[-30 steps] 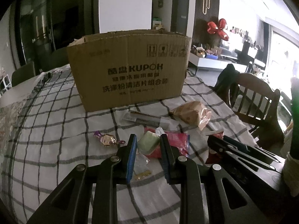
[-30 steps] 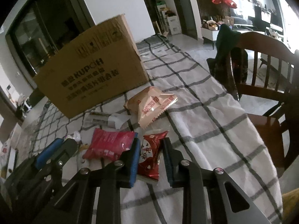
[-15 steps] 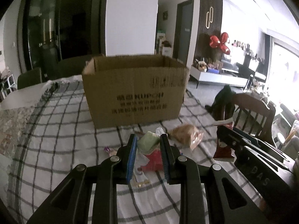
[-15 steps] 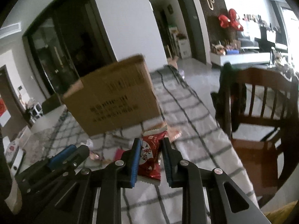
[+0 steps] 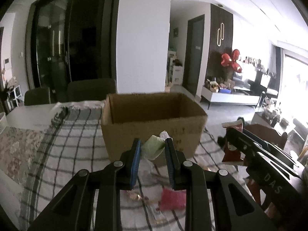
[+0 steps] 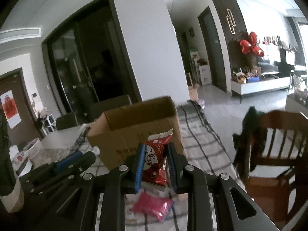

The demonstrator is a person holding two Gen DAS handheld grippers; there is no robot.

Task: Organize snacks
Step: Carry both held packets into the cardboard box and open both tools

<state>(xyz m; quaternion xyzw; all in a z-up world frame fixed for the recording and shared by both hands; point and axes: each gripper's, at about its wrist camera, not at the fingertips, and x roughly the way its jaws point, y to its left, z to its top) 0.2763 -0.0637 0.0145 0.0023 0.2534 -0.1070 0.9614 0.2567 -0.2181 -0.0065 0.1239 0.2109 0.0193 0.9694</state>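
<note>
Left gripper (image 5: pixel 153 150) pinches green snack (image 5: pixel 153 147); right gripper (image 6: pixel 155 160) pinches red packet (image 6: pixel 156 163), above checked tablecloth (image 5: pixel 67 144), before open cardboard box (image 5: pixel 154 115).

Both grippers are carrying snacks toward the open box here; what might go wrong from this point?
1. The green snack sits at the very tips of the left gripper, so it may slip out short of the cardboard box.
2. The right gripper with its red packet is close beside the left; they might collide over the opening.
3. A drop would land among the pink packet on the checked tablecloth.
</note>
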